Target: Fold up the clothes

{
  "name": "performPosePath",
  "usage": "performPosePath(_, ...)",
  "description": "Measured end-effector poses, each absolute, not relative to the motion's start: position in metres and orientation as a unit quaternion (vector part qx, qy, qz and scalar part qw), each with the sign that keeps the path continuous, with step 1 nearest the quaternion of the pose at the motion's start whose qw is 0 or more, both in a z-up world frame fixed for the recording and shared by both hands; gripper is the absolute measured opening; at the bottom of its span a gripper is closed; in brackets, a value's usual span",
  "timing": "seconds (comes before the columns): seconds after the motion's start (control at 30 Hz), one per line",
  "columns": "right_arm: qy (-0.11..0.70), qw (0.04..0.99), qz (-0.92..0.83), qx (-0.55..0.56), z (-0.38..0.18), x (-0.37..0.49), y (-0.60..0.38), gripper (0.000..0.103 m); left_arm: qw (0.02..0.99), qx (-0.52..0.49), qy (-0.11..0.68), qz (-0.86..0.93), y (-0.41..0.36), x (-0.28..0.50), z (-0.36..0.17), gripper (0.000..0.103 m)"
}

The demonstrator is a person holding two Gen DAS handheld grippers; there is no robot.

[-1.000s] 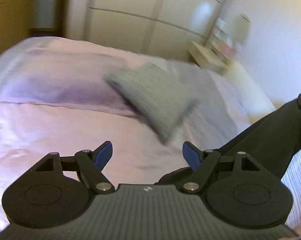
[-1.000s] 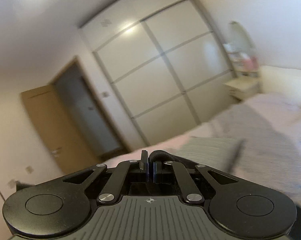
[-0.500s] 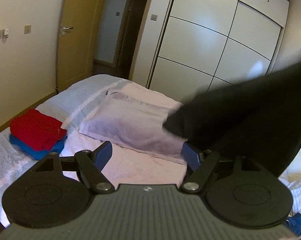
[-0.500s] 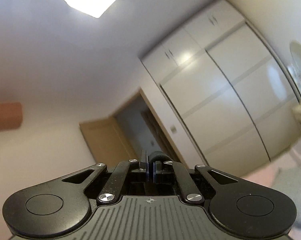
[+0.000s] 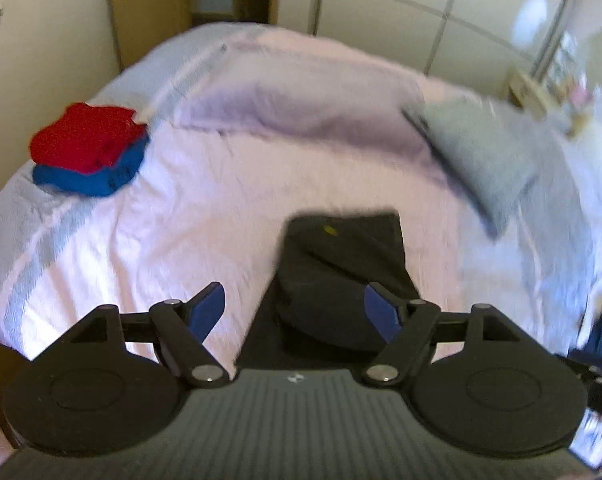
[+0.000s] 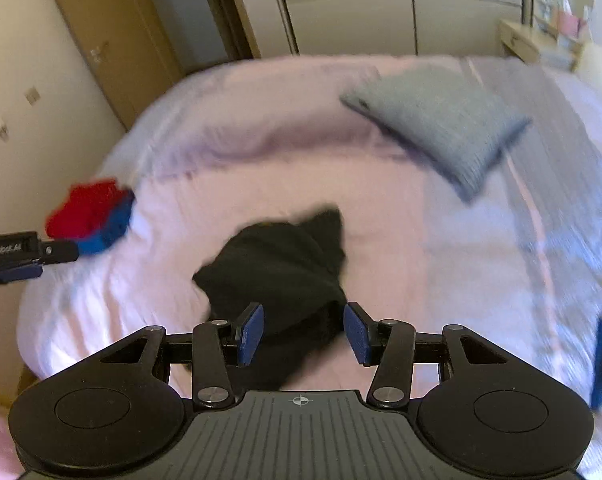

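While the bed (image 5: pixel 261 184) fills both views, pale pink sheet across it and a long pillow (image 5: pixel 301 104) along its far edge, the wardrobe (image 6: pixel 381 4) and a wooden door (image 6: pixel 113 32) stand behind. Over at the far right corner lies a grey cushion (image 6: pixel 441 128), tilted. On the left edge sits a small stack — a red folded garment (image 5: pixel 87 140) on top of a blue folded garment (image 5: pixel 85 182) — which looks like finished work.

Now the piece in hand: a black garment (image 6: pixel 281 272) lies in a rumpled heap near the middle of the bed's near edge, part of it looking flat on the sheet, part bunched up. The right gripper (image 6: pixel 299 334) hangs just over its near end, jaws opening, blue pads clear of the cloth on either side — nothing pinched. The left gripper (image 5: pixel 295 312) is spread wide too; the black cloth shows between its fingers, but the pads do not press on it.

So my read: the black piece has been laid down and let go, and the folding proper has not begun. Next move, I'd say, calls for both tools to find an edge or corner each, pinch, and pull the cloth flat before any fold — motion blur hides where the hems run.
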State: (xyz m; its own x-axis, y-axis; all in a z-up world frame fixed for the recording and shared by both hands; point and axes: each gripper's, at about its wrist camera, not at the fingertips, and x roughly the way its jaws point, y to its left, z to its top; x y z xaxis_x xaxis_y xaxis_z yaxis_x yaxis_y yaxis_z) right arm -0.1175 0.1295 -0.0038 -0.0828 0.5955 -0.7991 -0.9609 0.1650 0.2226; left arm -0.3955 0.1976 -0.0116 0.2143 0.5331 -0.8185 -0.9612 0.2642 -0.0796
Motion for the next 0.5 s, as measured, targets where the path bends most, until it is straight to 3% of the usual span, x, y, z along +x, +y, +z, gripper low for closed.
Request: performPosePath(0.5, 0.444, 0.577, 0.618, -0.296, -0.066, -0.161, 0.007, 0.049, 0.683, -0.308, 0.405, 0.524, 0.056, -0.395, -0.053, 0.074)
